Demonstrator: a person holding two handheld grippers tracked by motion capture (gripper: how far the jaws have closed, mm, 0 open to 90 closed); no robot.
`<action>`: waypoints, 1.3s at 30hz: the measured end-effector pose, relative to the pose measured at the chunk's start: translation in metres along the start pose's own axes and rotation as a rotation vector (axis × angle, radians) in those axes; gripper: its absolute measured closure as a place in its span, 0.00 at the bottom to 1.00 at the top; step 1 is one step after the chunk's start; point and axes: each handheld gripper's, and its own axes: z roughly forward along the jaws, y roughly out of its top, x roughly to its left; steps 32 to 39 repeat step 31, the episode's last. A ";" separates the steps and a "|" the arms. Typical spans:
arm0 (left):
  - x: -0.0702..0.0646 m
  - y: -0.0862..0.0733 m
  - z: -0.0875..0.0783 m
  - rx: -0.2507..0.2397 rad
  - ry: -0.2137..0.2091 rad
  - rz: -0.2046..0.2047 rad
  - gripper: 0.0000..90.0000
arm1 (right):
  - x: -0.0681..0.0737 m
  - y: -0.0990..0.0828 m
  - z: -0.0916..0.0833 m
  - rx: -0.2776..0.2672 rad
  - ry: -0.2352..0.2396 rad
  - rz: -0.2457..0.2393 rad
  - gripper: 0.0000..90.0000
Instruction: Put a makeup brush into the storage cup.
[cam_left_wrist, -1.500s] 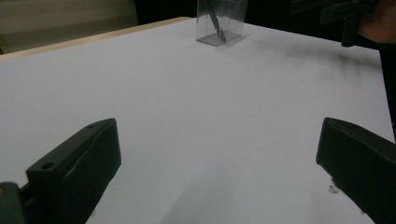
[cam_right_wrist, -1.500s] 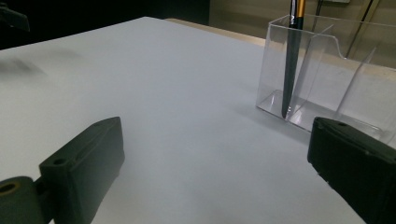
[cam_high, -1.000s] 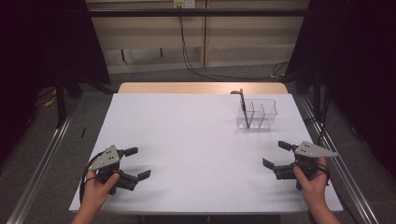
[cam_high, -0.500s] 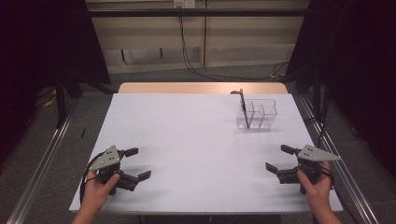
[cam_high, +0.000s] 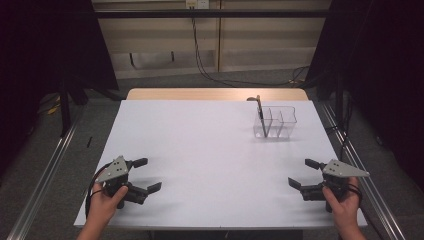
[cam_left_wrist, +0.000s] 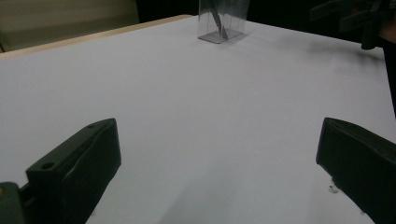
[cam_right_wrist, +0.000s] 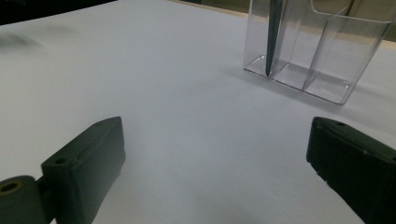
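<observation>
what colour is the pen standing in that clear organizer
Dark, near black; the pen shows best in the right gripper view, inside the clear organizer.

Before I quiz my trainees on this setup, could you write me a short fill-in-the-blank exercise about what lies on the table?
1. The dark pen stands in the ____ organizer.
2. Both the left gripper and the right gripper have their fingers ____.
3. The organizer stands nearer the ____ gripper.
4. The table has a ____ top.

Missing words: clear; open; right; white
</observation>
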 end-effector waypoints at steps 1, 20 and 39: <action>0.000 0.000 0.000 0.000 0.000 0.001 0.00 | 0.000 0.000 -0.001 -0.004 -0.002 0.001 0.05; 0.002 0.000 -0.001 -0.008 0.009 -0.006 0.00 | -0.003 -0.001 -0.008 -0.039 -0.009 0.015 0.05; 0.004 -0.001 0.000 -0.001 0.016 0.000 0.00 | -0.001 -0.001 -0.007 -0.036 0.000 0.003 0.05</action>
